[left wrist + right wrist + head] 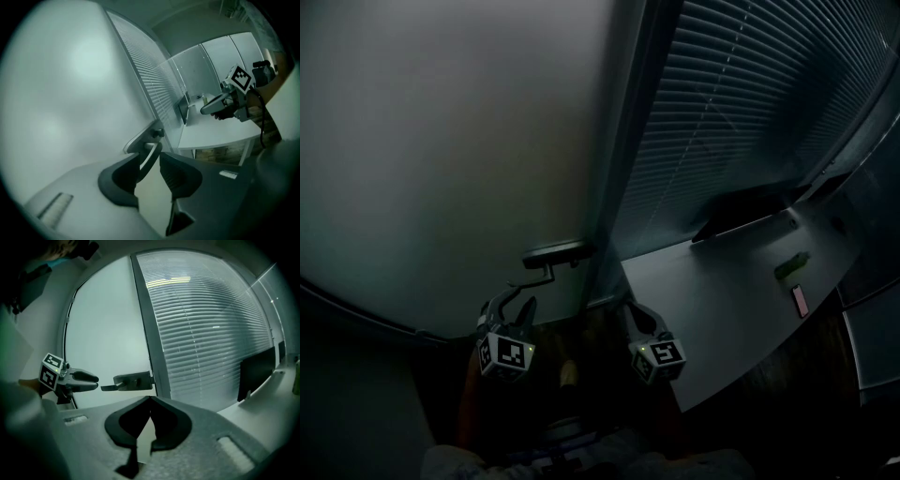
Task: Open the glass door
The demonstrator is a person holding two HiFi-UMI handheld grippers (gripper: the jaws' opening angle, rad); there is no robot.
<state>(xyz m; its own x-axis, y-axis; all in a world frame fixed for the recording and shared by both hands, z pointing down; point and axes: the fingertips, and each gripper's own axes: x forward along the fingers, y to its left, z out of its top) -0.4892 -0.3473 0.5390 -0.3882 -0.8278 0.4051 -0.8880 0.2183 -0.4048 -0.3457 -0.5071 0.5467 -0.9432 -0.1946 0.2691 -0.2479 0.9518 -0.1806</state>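
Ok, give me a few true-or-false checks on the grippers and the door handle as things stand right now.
1. The left gripper is clamped on the door handle. False: its jaws stand apart and are not pressing on the lever.
2. The right gripper is shut with nothing in it. True.
3. The handle is a round knob. False: it is a lever.
4. Blinds hang to the right of the door. True.

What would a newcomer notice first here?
The frosted glass door fills the left, with its dark lever handle at its right edge. The left gripper, jaws apart, hovers just short of the lever's tip. To the right, slatted blinds cover the glass.
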